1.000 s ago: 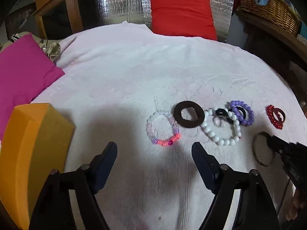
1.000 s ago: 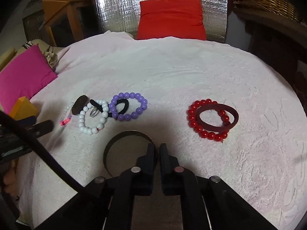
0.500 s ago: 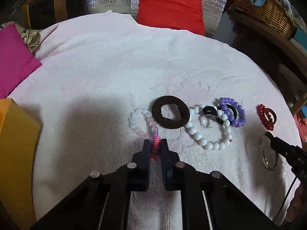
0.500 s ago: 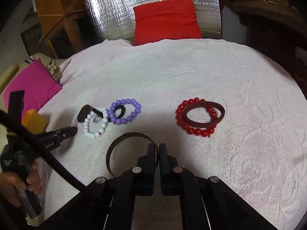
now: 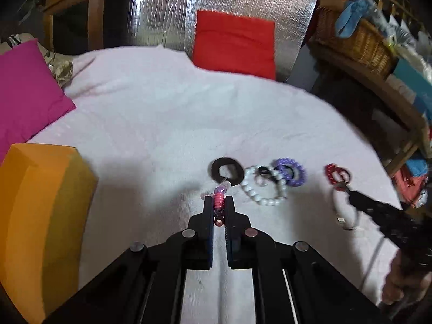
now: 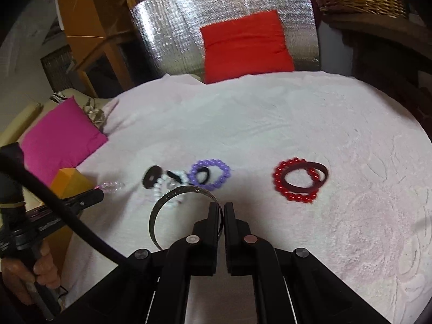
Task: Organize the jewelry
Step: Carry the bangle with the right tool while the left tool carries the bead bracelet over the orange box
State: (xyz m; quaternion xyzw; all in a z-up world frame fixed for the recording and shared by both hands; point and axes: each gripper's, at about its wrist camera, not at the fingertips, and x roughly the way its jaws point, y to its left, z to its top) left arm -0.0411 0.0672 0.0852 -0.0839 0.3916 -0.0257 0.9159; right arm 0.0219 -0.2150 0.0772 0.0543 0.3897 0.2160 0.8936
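The left gripper (image 5: 218,205) pinches a pink bead bracelet (image 5: 218,202) near the orange box (image 5: 40,216). The right gripper (image 6: 222,212) clamps a metal bangle (image 6: 172,197) above the white cloth (image 6: 297,124).

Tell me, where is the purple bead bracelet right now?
In the right wrist view the purple bead bracelet lies on the white blanket, left of the red bead bracelet and beside the white bead bracelet.

red cushion (image 6: 246,43), magenta cushion (image 6: 62,138); wicker basket (image 5: 353,40), perhaps foil sheet (image 5: 167,8)
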